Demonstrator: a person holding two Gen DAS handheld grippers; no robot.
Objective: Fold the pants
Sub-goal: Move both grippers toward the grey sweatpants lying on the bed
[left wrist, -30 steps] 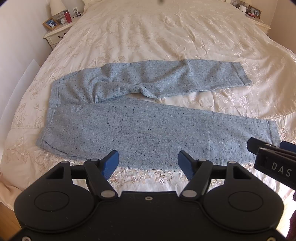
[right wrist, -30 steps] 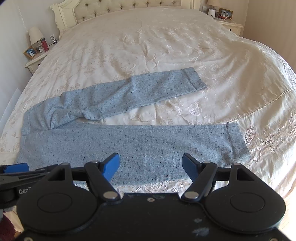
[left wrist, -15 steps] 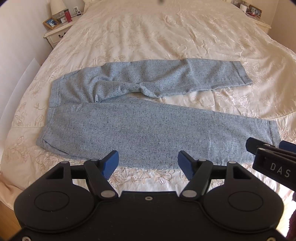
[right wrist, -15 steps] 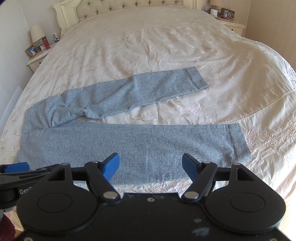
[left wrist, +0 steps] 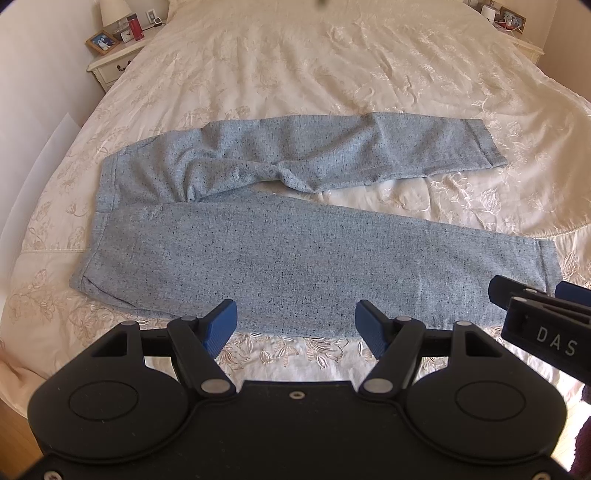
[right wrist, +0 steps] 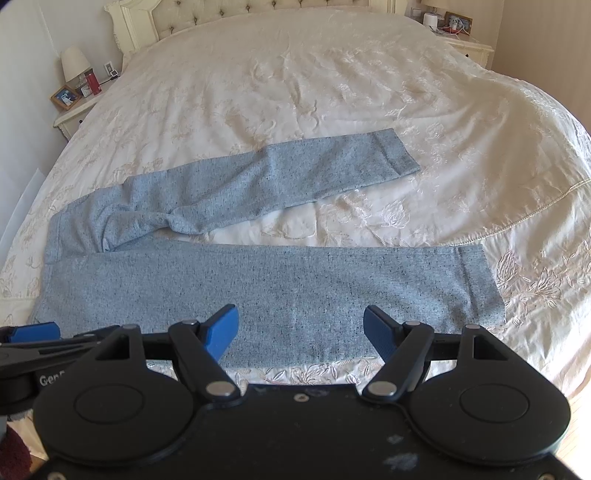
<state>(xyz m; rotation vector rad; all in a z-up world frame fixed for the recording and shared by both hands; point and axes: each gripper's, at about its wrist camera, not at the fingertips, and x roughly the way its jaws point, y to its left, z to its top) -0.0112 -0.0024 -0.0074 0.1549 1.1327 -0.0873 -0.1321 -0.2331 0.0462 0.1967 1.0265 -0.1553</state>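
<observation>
Light blue speckled pants point(left wrist: 295, 251) lie flat on the bed, waistband to the left, both legs running right and spread apart; they also show in the right wrist view point(right wrist: 266, 284). The far leg is wrinkled near the crotch. My left gripper point(left wrist: 295, 325) is open and empty, hovering over the near edge of the near leg. My right gripper point(right wrist: 300, 326) is open and empty, also over the near leg's front edge, to the right of the left one. The right gripper's side shows in the left wrist view point(left wrist: 535, 317).
The bed has a cream embroidered cover point(right wrist: 332, 92) and a tufted headboard point(right wrist: 221, 14). A nightstand with lamp and photo frame point(left wrist: 110, 55) stands at the far left, another nightstand point(right wrist: 461, 37) at the far right. The bed's front edge lies just below the grippers.
Both grippers have crept slightly; the view of the pants has shifted only a little. The pants have not moved.
</observation>
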